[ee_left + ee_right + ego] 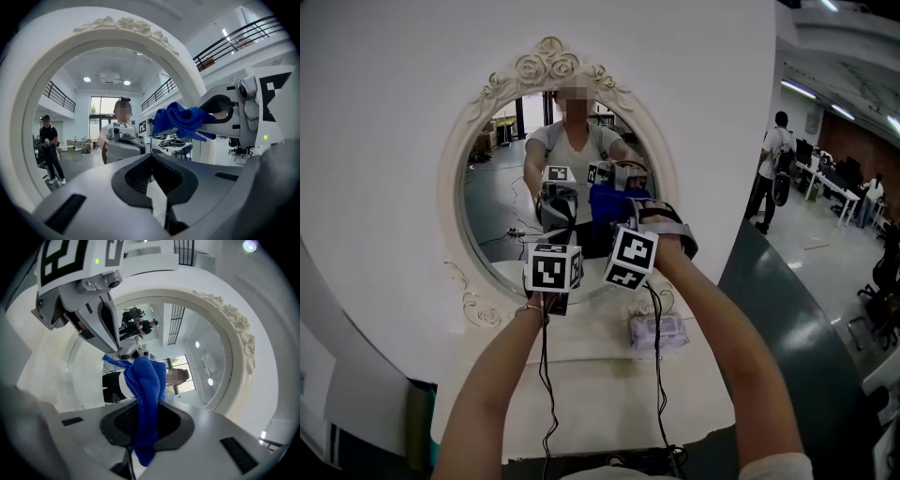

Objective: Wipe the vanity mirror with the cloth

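The blue cloth was bunched up and pinched between the fingers of the right gripper. Most of it stuck up past the fingers, and a little end hung out below. The cloth was held up in front of the glass of the vanity mirror, near the middle and a bit to the right. It was very near the glass, but I could not tell if it touched.

The left gripper was just beside the right one and pointed at the mirror too. Its fingers were shut together with nothing between them.

The mirror was a tall oval with a white frame and carved roses on top. It stood upright at the back edge of the white desk, against a white wall. In the glass you could see the person holding both grippers.

A small pale packet lay on the desk near the back edge, just right of the mirror's foot. Two black cables ran from the grippers to the front edge of the desk. Far off on the right, another person stood on the floor.
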Tool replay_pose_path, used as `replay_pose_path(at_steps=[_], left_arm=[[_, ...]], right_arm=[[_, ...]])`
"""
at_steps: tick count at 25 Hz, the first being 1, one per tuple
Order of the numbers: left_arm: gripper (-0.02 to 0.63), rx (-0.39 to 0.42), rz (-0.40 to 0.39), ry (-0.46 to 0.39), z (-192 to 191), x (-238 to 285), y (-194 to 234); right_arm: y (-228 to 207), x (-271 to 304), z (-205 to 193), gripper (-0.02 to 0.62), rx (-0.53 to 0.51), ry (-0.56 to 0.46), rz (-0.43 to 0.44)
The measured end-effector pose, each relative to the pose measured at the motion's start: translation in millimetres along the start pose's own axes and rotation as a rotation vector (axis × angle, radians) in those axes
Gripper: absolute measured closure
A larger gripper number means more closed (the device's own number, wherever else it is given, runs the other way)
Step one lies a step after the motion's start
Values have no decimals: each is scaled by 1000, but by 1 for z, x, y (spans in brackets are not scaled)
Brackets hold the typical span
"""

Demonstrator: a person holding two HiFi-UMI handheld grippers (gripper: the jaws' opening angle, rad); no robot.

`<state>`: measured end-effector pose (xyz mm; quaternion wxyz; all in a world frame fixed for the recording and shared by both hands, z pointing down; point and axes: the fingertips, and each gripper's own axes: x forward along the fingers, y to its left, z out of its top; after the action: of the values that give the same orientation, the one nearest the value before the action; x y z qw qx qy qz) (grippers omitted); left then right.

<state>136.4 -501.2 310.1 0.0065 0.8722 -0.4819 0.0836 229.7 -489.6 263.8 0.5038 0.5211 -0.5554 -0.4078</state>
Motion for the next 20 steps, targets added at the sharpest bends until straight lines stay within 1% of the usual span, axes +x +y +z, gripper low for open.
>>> replay_pose_path(at_steps=[3,8,11,16,20], left_arm=[[597,-50,0,15,-19,1,1],[597,-98,-4,65,-53,1,1],[597,-98,-7,93,-72,1,-2],[597,-103,-19,137,-101,2,-9],[597,-113,-28,169,-125,2,-11]], right_arm=[[19,2,-4,528,50,-2,42],[50,5,-8,528,77,3,79],[68,8,-7,528,98,3,108],[94,11,-2,528,167,1,147],[125,14,2,528,171,2,198]])
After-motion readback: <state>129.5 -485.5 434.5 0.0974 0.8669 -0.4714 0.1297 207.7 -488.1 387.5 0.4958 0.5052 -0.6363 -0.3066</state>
